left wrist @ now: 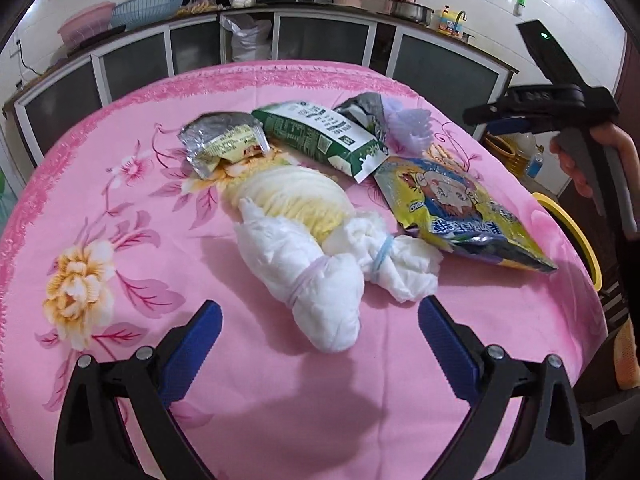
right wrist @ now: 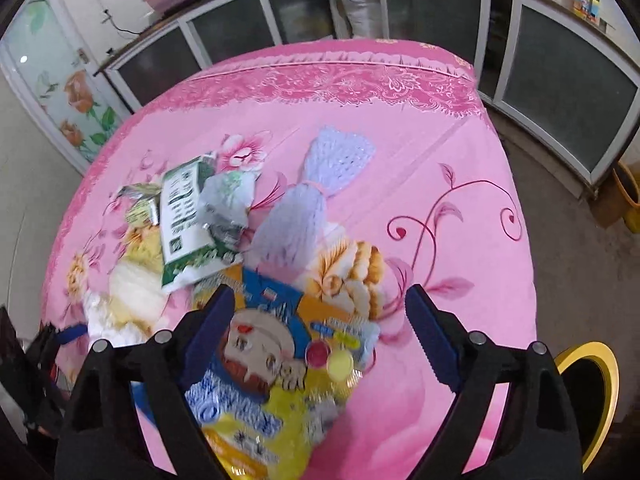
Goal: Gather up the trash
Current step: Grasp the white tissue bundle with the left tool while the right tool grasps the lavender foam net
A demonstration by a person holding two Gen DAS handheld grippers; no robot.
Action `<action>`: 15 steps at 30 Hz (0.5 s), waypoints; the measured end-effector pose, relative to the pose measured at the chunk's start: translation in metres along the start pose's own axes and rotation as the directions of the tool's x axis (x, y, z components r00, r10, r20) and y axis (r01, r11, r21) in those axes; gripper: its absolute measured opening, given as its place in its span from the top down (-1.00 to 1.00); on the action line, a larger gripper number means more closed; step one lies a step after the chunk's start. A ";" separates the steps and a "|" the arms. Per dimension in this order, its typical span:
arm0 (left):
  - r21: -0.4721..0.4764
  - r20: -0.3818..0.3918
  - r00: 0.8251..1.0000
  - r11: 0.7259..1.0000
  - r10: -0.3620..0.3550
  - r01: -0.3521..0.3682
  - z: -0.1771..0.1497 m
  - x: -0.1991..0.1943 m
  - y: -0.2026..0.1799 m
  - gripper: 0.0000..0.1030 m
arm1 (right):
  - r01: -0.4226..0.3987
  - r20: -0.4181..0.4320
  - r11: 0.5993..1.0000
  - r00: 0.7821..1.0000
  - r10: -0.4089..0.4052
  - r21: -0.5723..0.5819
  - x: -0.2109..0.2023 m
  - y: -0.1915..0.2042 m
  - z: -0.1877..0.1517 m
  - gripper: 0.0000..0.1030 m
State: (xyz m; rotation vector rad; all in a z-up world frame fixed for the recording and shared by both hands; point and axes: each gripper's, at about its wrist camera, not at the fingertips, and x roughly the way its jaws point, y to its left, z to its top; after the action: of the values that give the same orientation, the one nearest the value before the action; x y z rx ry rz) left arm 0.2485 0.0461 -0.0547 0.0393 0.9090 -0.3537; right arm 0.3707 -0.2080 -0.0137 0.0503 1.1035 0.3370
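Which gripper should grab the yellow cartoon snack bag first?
Right. The right gripper is open with the yellow snack bag already between its fingers; the left gripper faces the white foam-net bundle instead.

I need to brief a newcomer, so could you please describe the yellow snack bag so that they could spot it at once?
Start at the pink flowered tablecloth and find the litter heap in its middle. The yellow snack bag lies at the heap's right end, beside the green and white packet. Only it carries a cartoon face.

both tongs gape wide: left tongs (left wrist: 320, 320) low, right tongs (right wrist: 320, 308) tilted downward.
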 end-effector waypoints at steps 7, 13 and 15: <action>-0.040 -0.035 0.999 0.999 -0.020 0.019 0.006 0.015 0.008 -0.84 | -0.016 -0.078 0.999 0.997 0.020 0.051 0.043 0.004 0.037 -0.59; -0.065 -0.071 0.996 0.997 -0.045 0.041 0.010 0.029 0.013 -0.84 | -0.024 -0.159 0.998 0.987 0.034 0.064 0.081 0.008 0.049 -0.44; -0.077 -0.074 0.996 0.996 -0.049 0.044 0.011 0.031 0.015 -0.73 | -0.028 -0.175 0.997 0.984 0.039 0.066 0.090 0.009 0.049 -0.27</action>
State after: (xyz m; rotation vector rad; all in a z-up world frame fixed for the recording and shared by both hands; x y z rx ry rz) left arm 0.2788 0.0491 -0.0740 -0.0377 0.9987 -0.3630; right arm 0.4486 -0.1672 -0.0675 0.0971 1.2897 0.3415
